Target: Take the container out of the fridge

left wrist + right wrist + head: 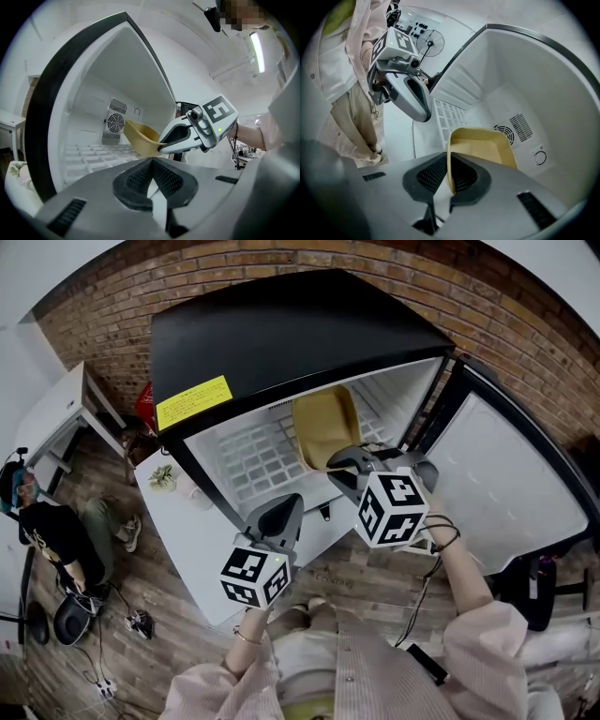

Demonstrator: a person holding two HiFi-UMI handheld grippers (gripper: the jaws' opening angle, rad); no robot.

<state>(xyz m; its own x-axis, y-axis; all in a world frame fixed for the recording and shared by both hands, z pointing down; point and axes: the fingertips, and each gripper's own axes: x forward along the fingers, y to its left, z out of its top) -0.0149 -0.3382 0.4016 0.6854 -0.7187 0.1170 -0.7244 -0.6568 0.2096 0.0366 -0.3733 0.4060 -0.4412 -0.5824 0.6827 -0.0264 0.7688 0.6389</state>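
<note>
Yellow container (325,426) sits tilted inside open fridge (281,329), right part of cavity. Right claw (449,174) clenched on its near wall. Left claw (153,185) closed tight, empty, at fridge opening, left of container.

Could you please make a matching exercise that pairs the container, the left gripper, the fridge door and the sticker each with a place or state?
1. container
2. left gripper
3. door
4. sticker

A. on the black top of the fridge
B. swung open
C. holds nothing
D. held by its rim in the right gripper

Pairs: 1-D, 2-C, 3-B, 4-A.
</note>
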